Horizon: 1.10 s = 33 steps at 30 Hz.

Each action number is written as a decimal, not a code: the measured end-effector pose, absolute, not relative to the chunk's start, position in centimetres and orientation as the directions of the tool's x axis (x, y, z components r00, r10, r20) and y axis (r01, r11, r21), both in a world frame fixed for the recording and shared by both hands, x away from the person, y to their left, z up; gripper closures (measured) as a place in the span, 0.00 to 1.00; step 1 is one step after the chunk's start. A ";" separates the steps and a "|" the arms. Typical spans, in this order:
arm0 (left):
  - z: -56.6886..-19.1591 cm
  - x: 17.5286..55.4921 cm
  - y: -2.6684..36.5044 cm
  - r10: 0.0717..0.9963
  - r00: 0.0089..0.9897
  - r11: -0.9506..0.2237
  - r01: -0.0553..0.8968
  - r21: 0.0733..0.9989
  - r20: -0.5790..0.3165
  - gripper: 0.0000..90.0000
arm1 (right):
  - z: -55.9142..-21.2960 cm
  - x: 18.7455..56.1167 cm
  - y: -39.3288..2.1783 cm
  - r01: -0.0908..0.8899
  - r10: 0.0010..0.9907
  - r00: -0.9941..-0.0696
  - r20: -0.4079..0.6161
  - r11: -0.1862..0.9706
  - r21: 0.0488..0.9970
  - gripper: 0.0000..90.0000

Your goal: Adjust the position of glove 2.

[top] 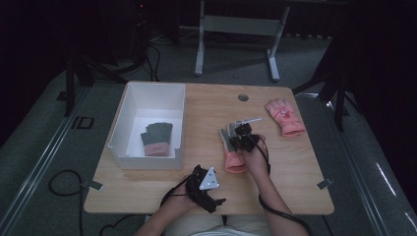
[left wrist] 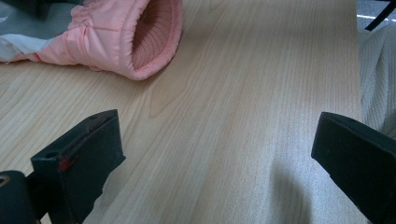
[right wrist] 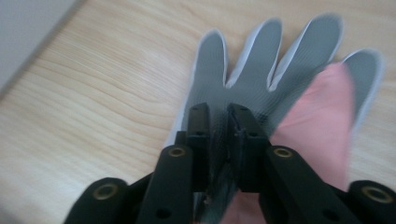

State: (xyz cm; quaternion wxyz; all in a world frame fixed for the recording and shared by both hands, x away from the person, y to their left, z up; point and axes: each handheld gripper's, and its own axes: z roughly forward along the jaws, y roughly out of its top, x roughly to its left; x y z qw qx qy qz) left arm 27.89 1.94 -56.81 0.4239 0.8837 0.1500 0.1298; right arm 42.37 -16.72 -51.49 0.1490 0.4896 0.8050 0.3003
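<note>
The right claw [right wrist: 218, 116] pinches one of three gloves [right wrist: 261, 79], left claw [left wrist: 210, 154] wide open, one box [top: 129, 105].

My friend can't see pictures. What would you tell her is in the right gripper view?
Two black jaws of the right gripper stand close together, pinching a fold of the grey palm of a pink and grey glove. The glove lies flat on a light wooden table, fingers spread and pointing away. The picture is a little blurred.
</note>
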 end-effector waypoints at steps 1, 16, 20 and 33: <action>-56.8 27.9 1.9 0.375 0.921 -0.593 0.153 0.791 0.103 0.02 | -50.8 42.1 -17.2 0.681 0.870 -0.490 0.055 0.343 0.647 0.84; -56.9 27.9 2.2 0.393 0.915 -0.569 0.164 0.806 0.091 0.02 | -45.8 42.8 -30.4 0.553 0.890 -0.455 -0.036 0.314 0.772 0.77; -56.9 28.0 2.2 0.399 0.913 -0.562 0.170 0.810 0.085 0.02 | -45.9 44.8 -33.9 0.568 0.917 -0.397 -0.040 0.280 0.774 0.76; -57.0 28.1 2.4 0.408 0.910 -0.553 0.183 0.813 0.073 0.02 | -49.3 51.2 -37.6 0.646 0.957 -0.287 -0.028 0.215 0.733 0.68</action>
